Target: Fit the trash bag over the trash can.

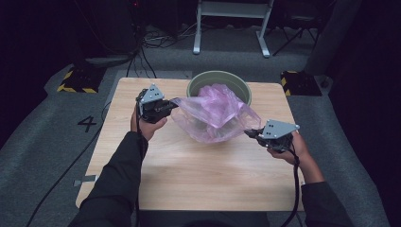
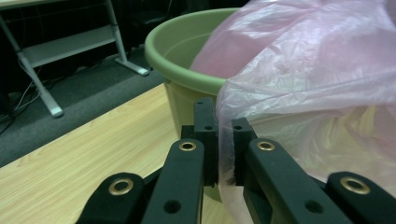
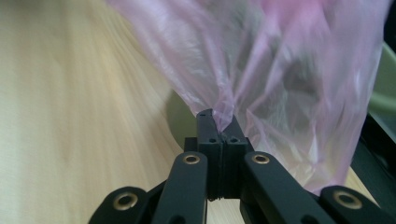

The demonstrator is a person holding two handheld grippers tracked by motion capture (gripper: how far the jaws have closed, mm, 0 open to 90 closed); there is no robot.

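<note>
Two grippers work over one wooden table (image 1: 189, 170), on which stand one green tub (image 1: 208, 78) and one pink plastic bag (image 1: 215, 113). The tub sits at the table's 12 o'clock edge in the high view, and the thin, see-through bag hangs partly inside it, spilling over its rim toward 6 o'clock and onto the tabletop.

Seen from above, the left gripper (image 1: 171, 105) is at about 10 o'clock from the table's middle, its tips pointing toward 3 o'clock at the bag's near corner. In the left gripper view its jaws stand nearly pressed together, with a fold of the bag's edge (image 2: 225, 154) pinched in the narrow slit between the pads; the tub's rim (image 2: 177, 70) rises just behind them toward 11 o'clock.

From the same high view, the right gripper (image 1: 249, 133) is at about 3 o'clock from the table's middle, tips pointing toward 9 o'clock into the bag's lower corner. In the right gripper view its jaws are pressed fully together, and a gathered point of pink film (image 3: 223, 116) is nipped at their very tips, with the bag fanning upward from there.
</note>
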